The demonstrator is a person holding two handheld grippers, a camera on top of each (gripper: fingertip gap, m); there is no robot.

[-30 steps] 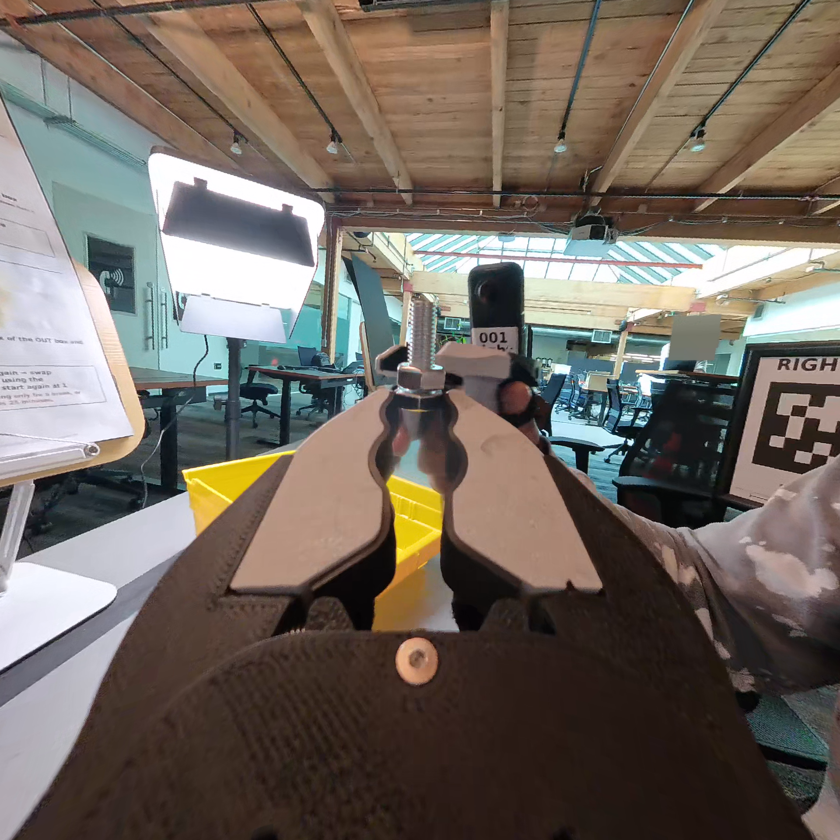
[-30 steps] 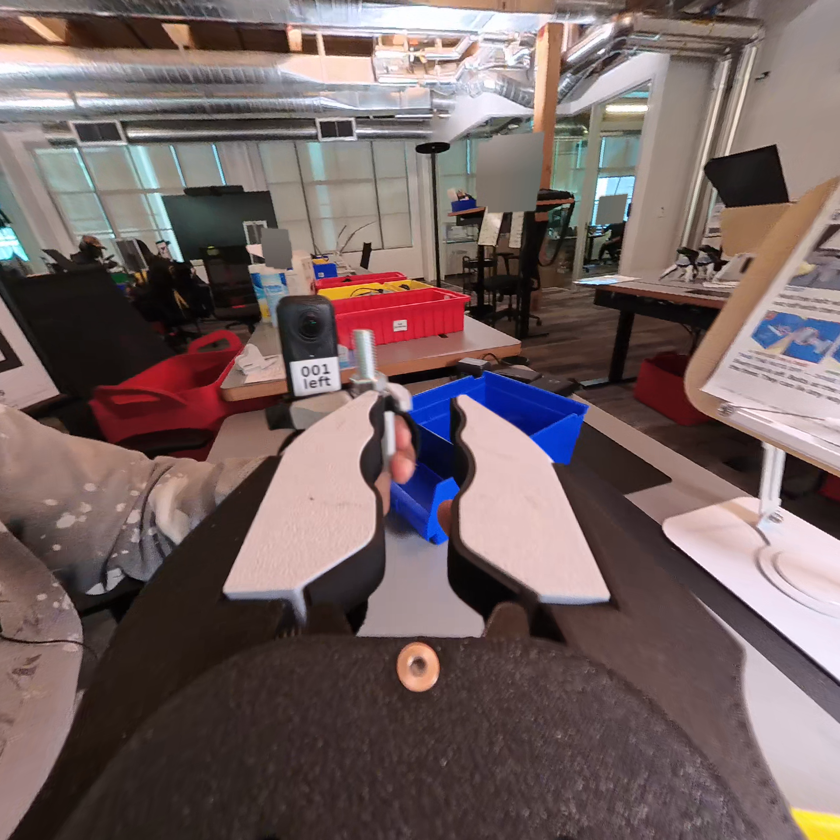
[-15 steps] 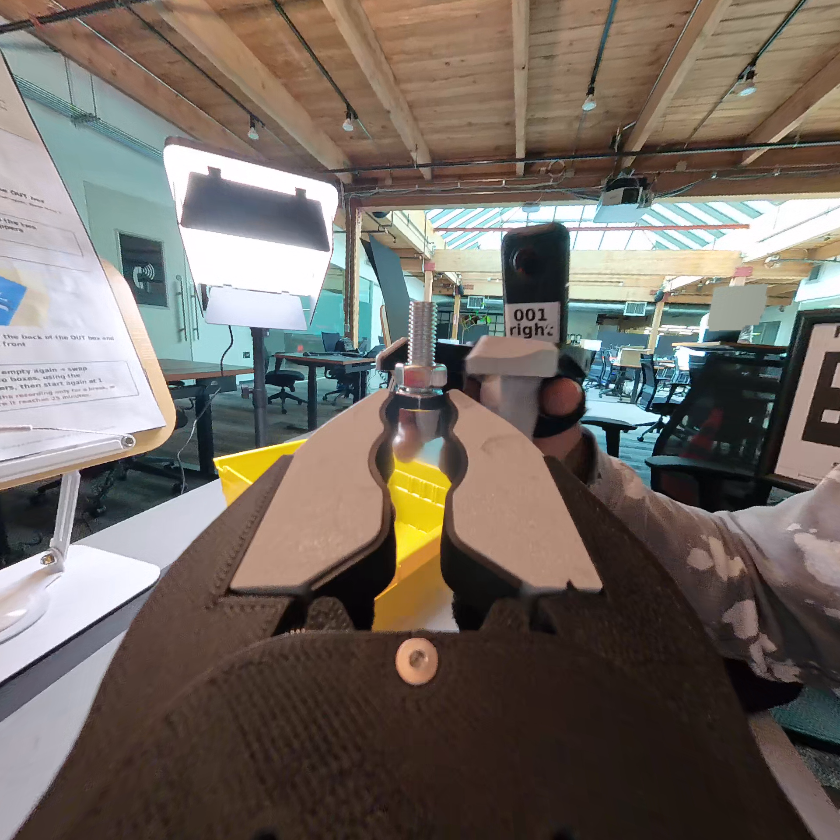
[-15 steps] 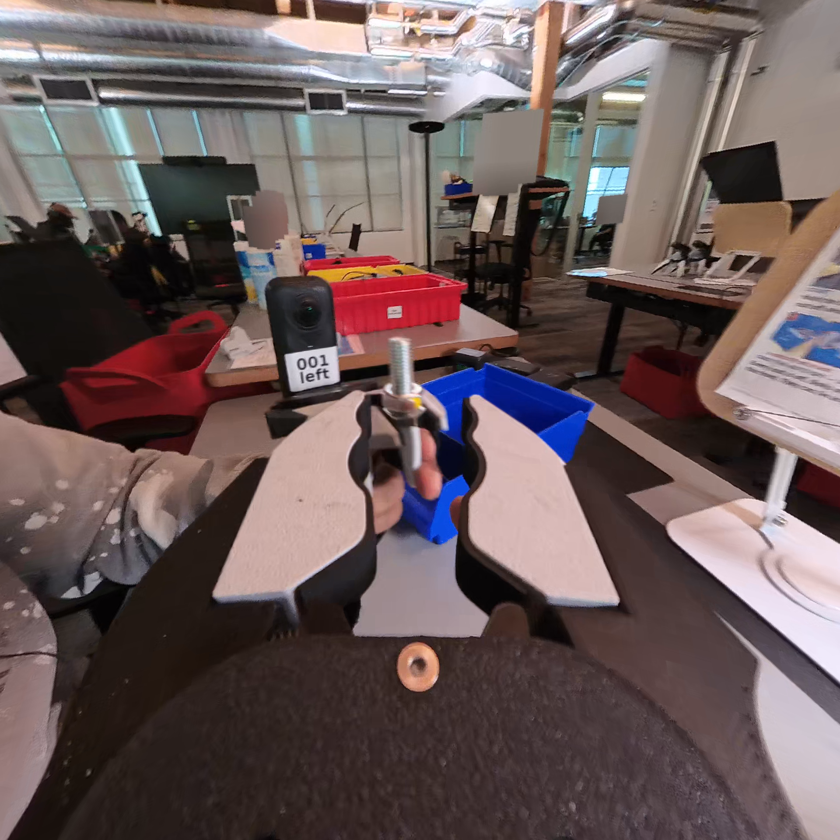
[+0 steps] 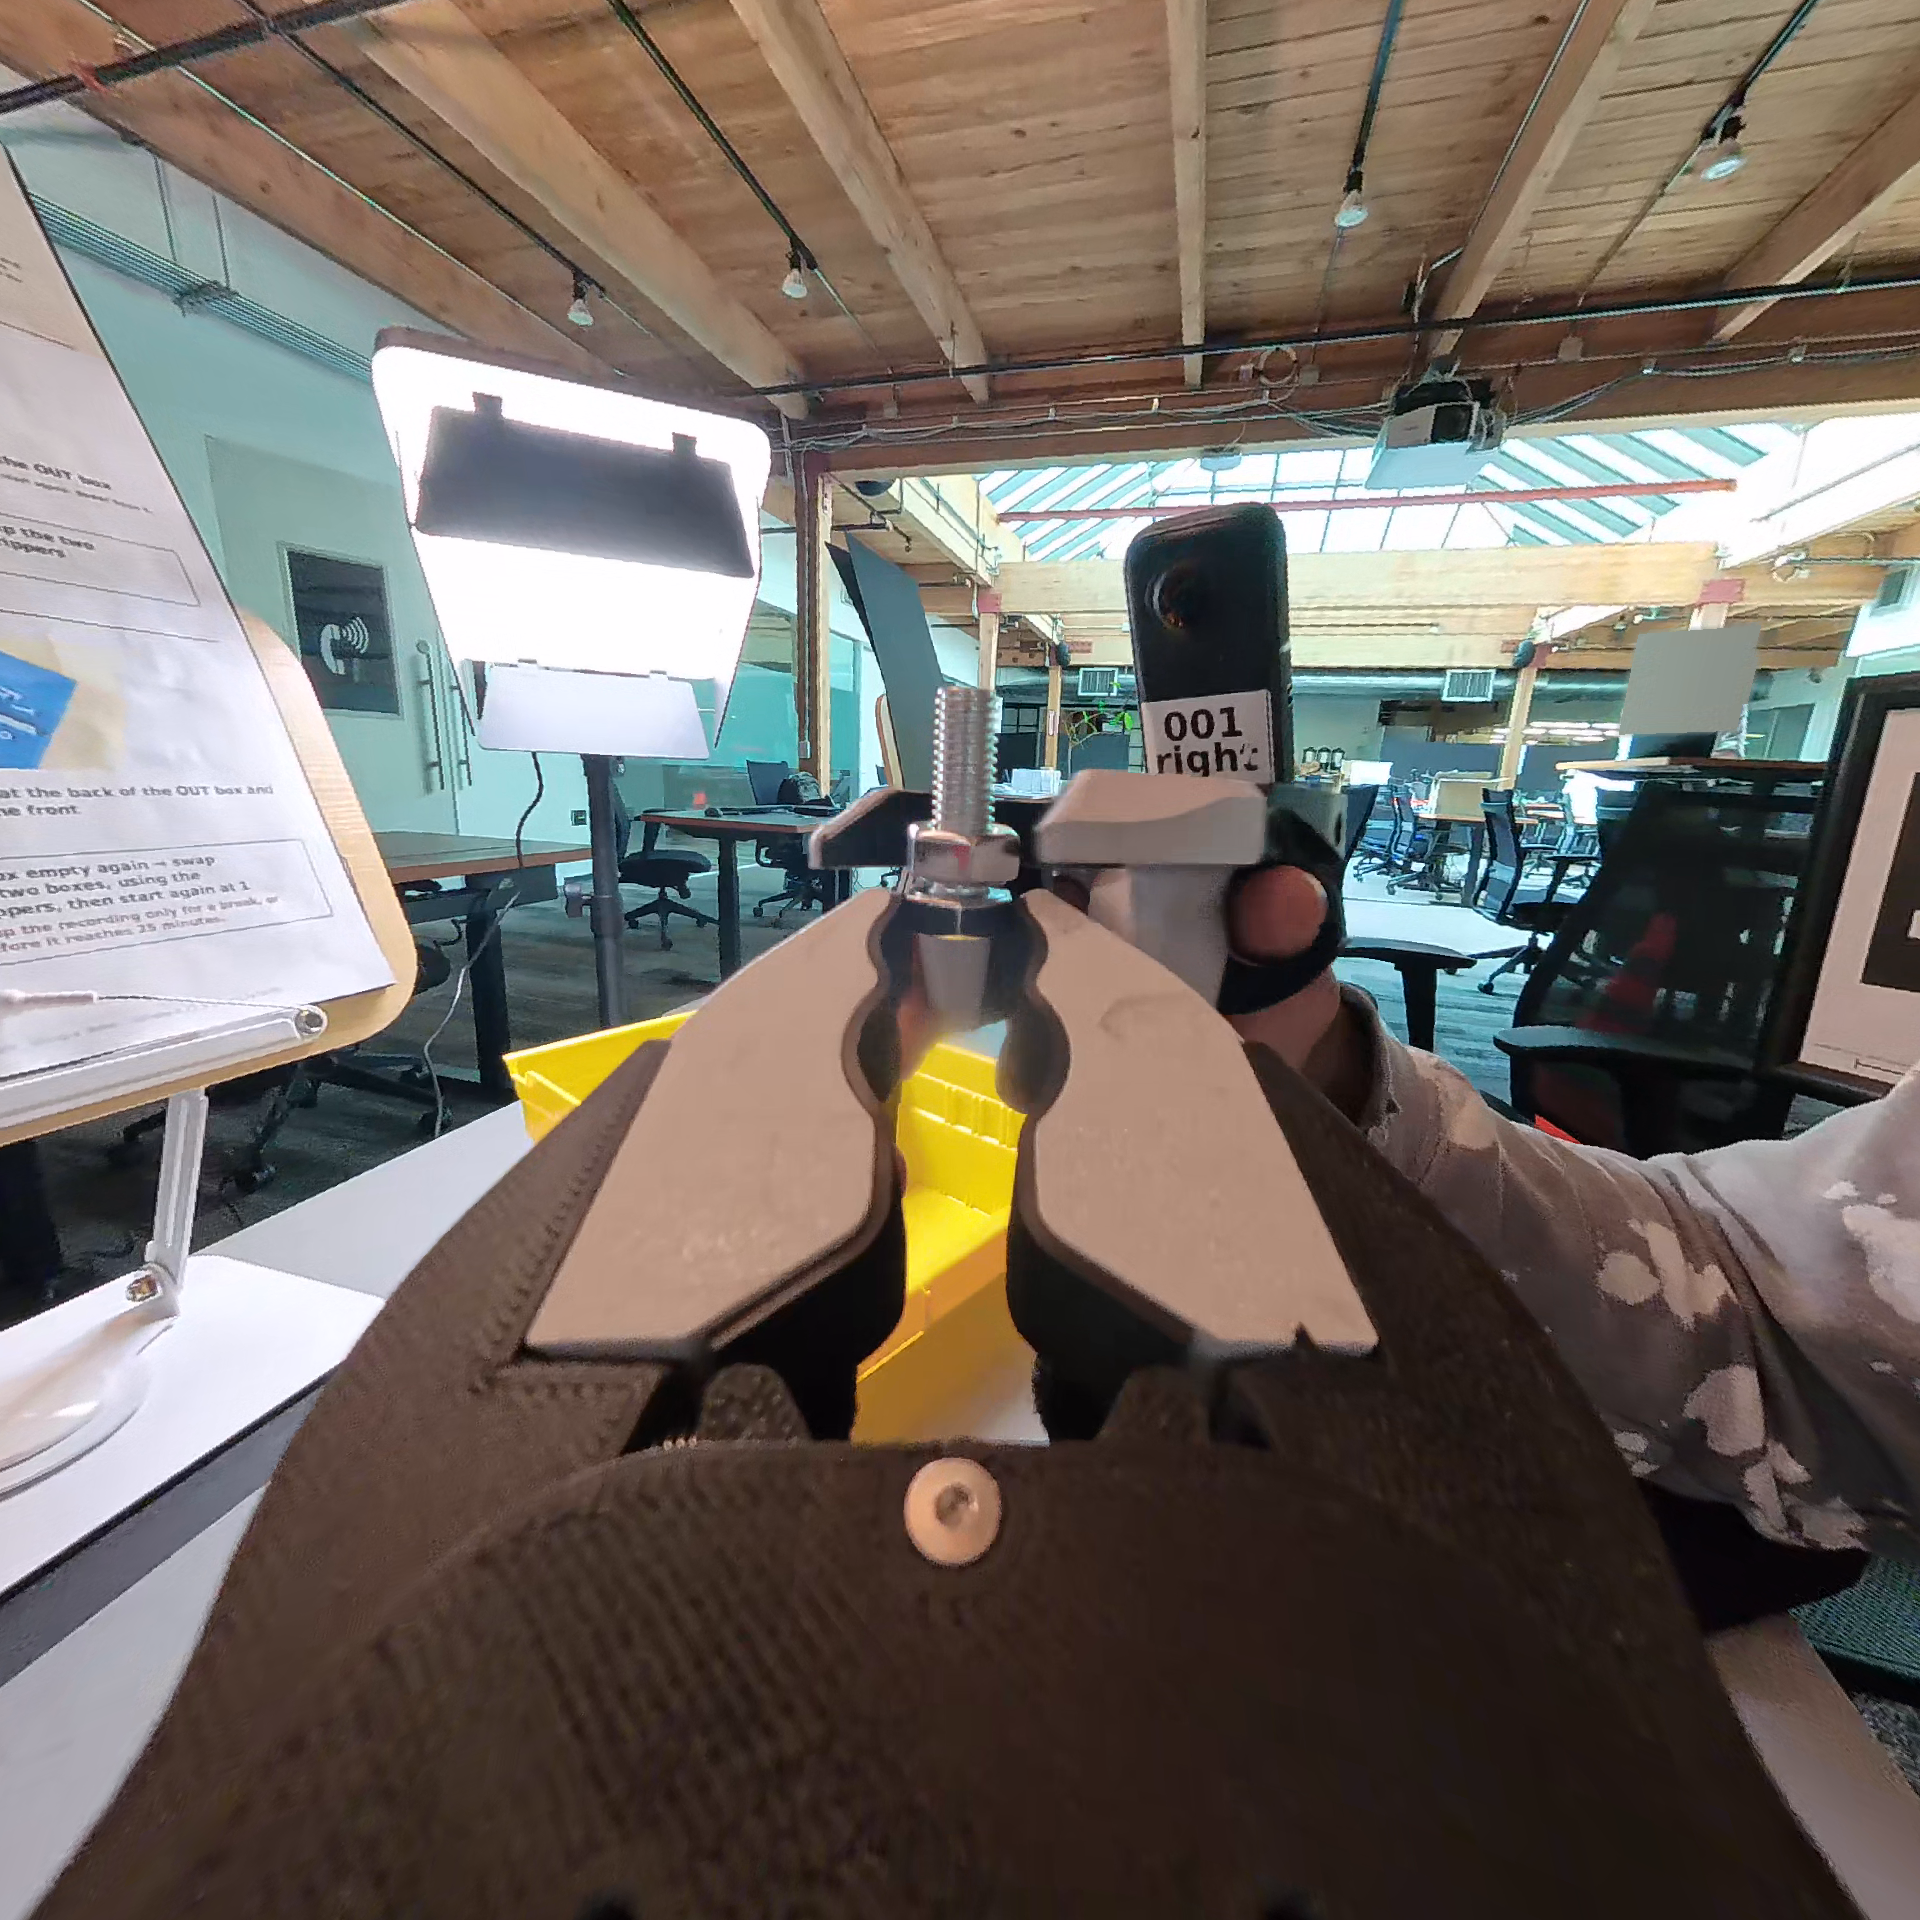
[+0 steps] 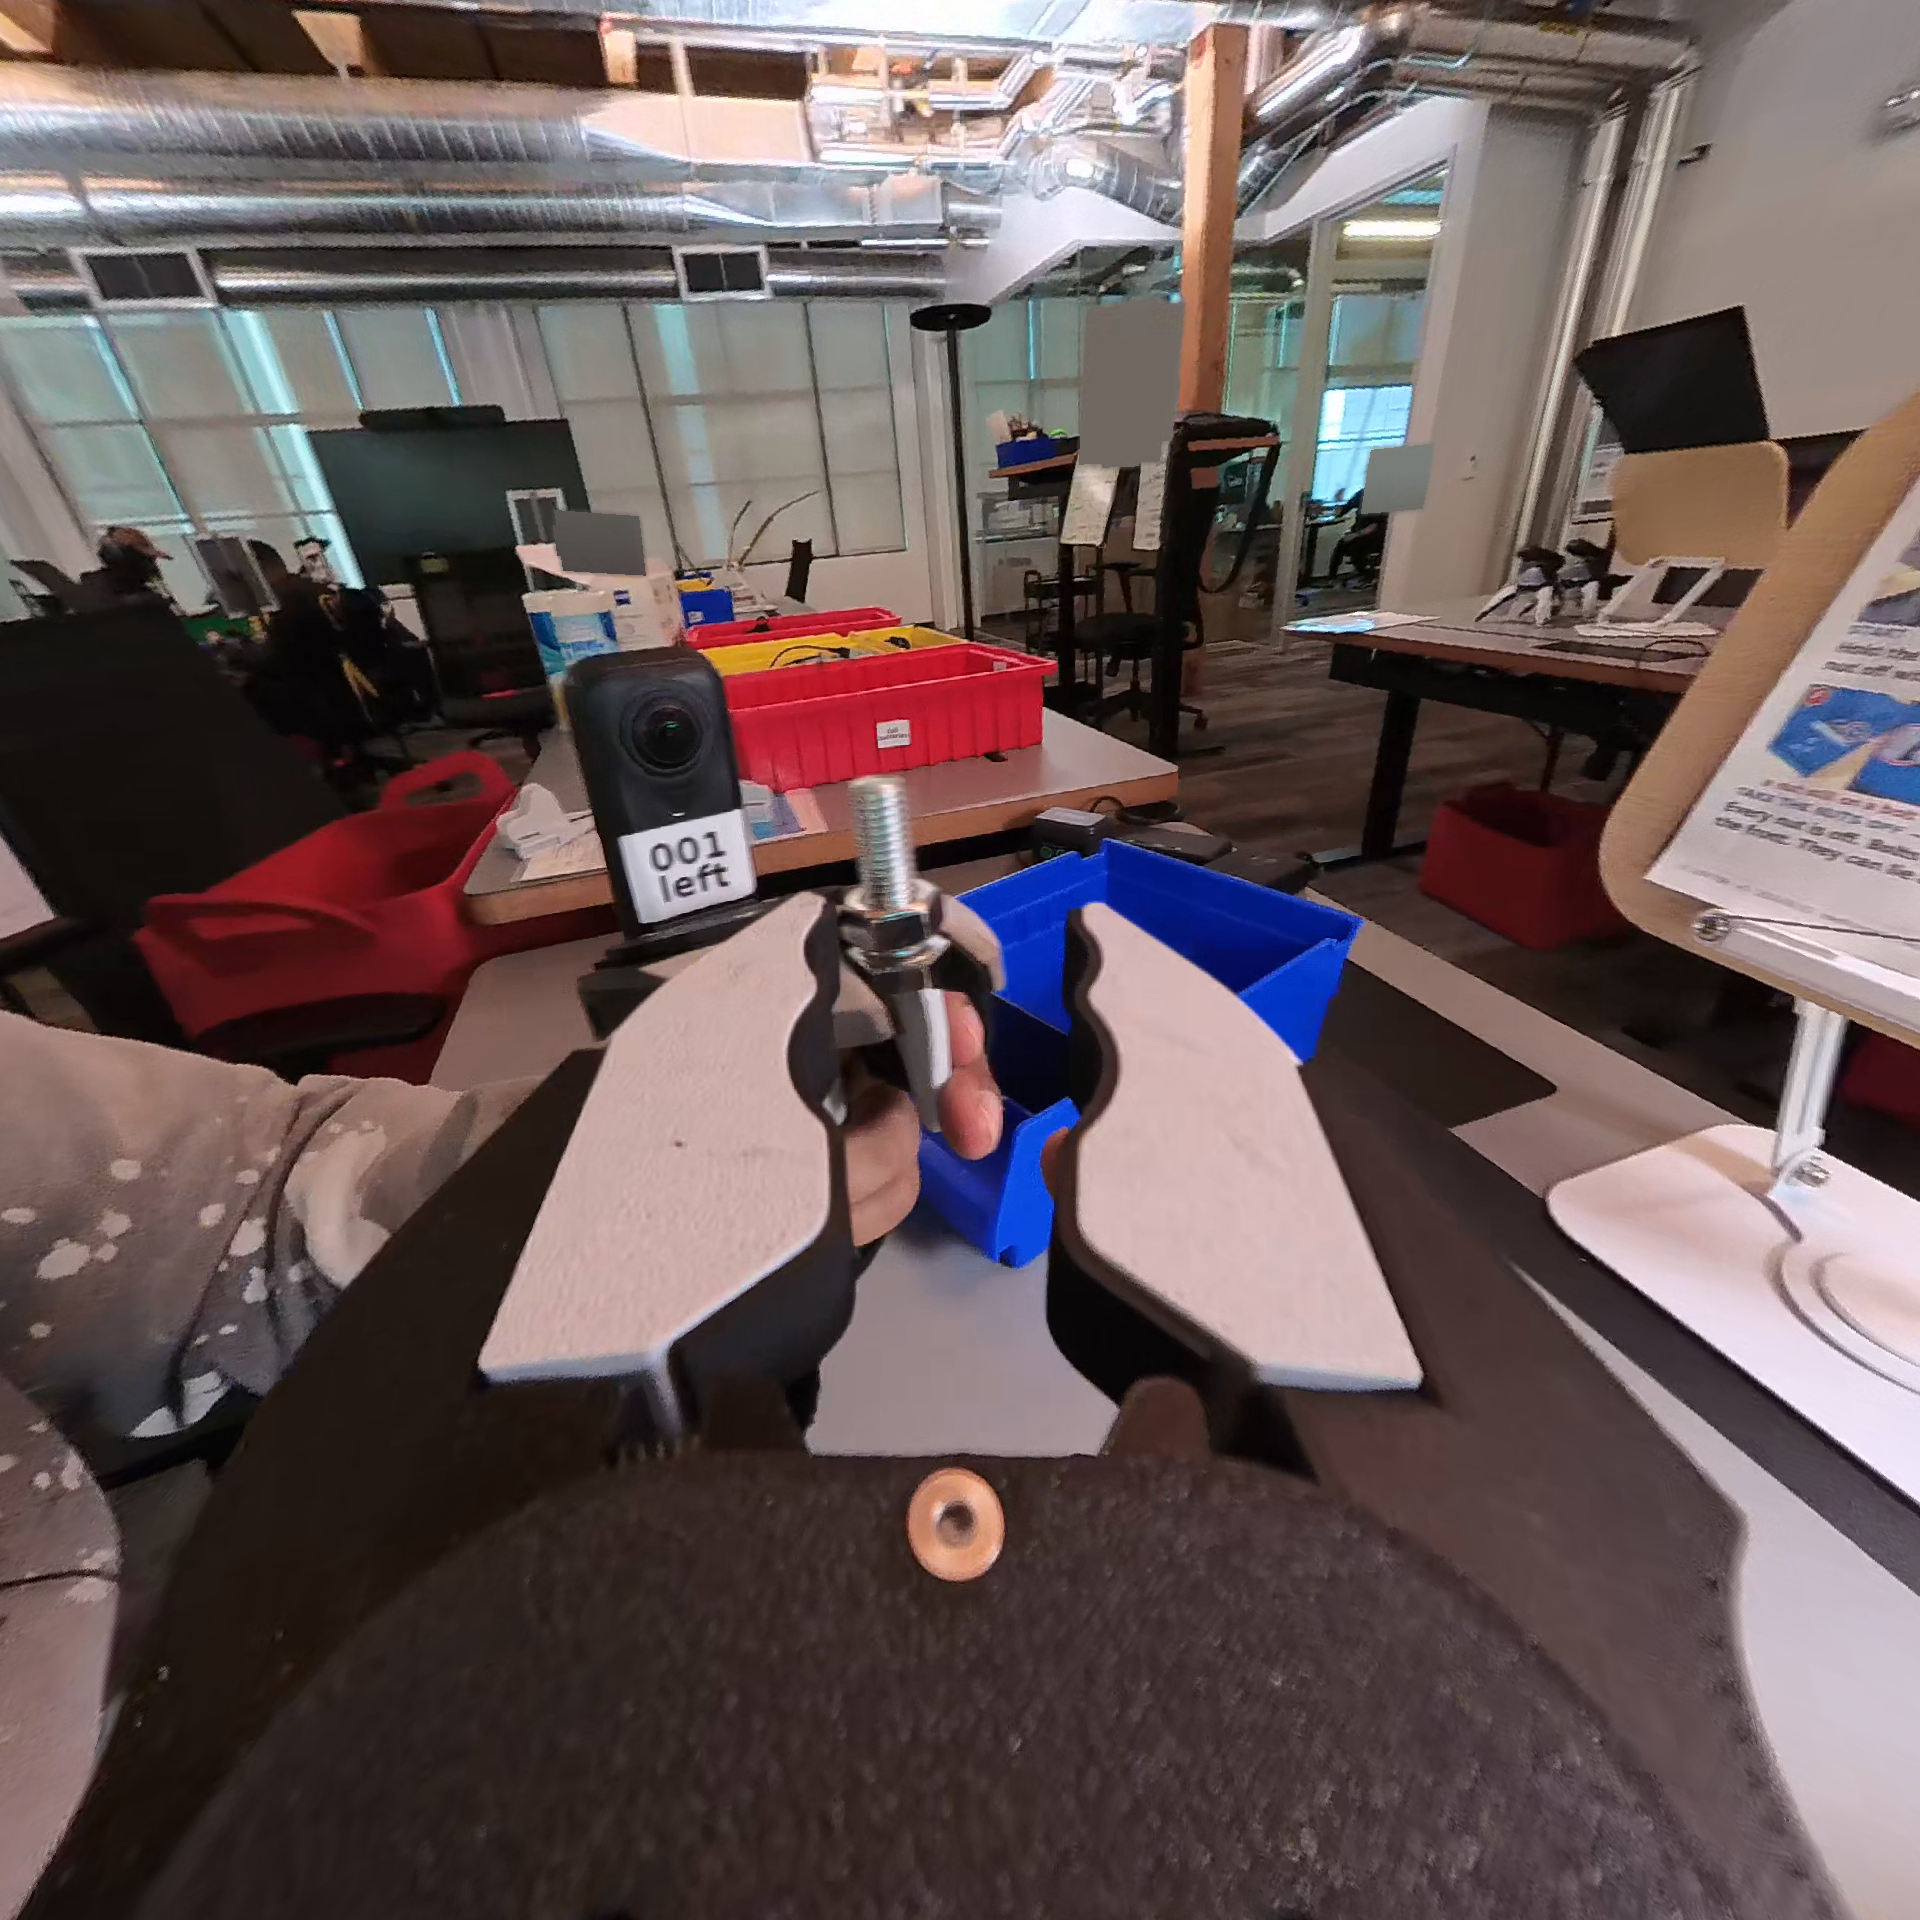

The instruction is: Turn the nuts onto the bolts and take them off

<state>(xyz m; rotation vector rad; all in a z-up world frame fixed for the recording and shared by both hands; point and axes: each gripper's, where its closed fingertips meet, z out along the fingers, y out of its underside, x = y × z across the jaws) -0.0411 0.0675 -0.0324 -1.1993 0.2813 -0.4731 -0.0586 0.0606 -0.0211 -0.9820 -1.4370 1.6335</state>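
Note:
My left gripper (image 5: 958, 914) is shut on a silver bolt (image 5: 964, 748) and holds it upright above the table, threaded end up. A silver nut (image 5: 961, 857) sits on the thread just above my fingertips. My right gripper (image 6: 951, 935) is open, and the bolt (image 6: 881, 831) with its nut (image 6: 894, 935) stands between its fingers, close to the left one. In the left wrist view the right gripper's fingertips (image 5: 1143, 831) flank the nut at its height. A person's hand holds each gripper.
A yellow bin (image 5: 956, 1143) lies on the table behind the left gripper. A blue bin (image 6: 1195, 935) lies behind the right gripper. A document stand (image 5: 156, 727) is at the table's side; it also shows in the right wrist view (image 6: 1787, 779). A light panel (image 5: 582, 561) stands beyond. Left and right tips are no more than a few centimetres apart.
The right gripper has shifted left, so the bolt and nut now stand between its open fingers instead of behind its left finger. The left gripper still holds the bolt.

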